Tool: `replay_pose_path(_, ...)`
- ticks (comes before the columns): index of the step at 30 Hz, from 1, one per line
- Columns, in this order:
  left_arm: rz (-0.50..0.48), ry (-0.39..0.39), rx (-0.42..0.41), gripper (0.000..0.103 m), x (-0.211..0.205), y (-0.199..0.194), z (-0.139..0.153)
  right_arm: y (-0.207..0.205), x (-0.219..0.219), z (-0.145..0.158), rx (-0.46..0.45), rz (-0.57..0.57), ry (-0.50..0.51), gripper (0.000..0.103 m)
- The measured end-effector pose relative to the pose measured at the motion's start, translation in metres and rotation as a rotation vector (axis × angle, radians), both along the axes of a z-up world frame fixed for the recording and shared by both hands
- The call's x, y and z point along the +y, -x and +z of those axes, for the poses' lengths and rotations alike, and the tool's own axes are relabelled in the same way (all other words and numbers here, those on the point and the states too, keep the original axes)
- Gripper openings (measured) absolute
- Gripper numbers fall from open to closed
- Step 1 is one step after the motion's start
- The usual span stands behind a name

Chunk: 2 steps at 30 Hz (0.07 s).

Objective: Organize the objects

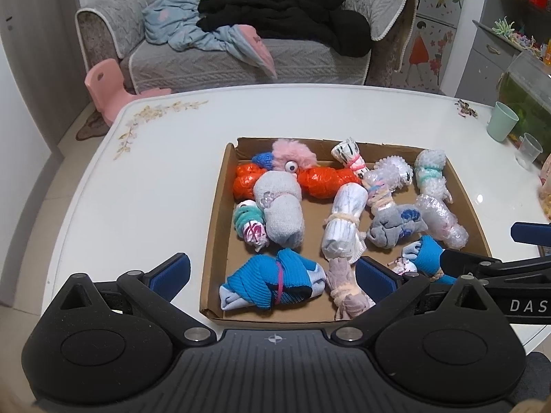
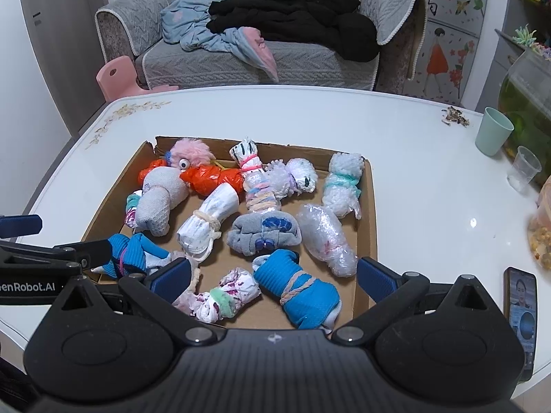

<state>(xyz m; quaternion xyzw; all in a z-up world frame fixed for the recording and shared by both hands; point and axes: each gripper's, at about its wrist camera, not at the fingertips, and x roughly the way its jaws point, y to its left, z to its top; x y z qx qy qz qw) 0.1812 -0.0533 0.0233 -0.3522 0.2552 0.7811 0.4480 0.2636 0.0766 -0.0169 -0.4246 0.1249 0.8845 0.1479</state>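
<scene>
Left wrist view: left gripper [image 1: 272, 273] hangs spread and empty above the near edge of the cardboard tray [image 1: 220, 192]; right gripper [image 2: 273, 277] likewise spread, empty. All tied bundles, blue one [image 2: 299, 289] included, lie loose inside the tray on the table [image 1: 155, 179]. Scene fits sorting underway or finished; no grasp in hand.

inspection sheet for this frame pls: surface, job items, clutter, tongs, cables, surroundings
Surface: white table, floral print at the corners.
Job's things: cardboard tray full of tied bundles, among them a blue sock roll, an orange bag and a bubble-wrap roll.
Clutter: green cup, clear cup, phone, all right of the tray.
Tongs: left tongs and right tongs open, empty, over the tray's near edge.
Cables: nothing seen.
Surroundings: sofa with clothes, pink stool.
</scene>
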Motion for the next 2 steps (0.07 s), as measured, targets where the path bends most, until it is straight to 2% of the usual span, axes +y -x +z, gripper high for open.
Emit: replay_pose_path(2,0.004,0.007,-0.011,0.102,0.0004,0.0008,-0.0014,-0.0001,-0.0013,-0.0006,0.000,-0.001,-0.001,0.102)
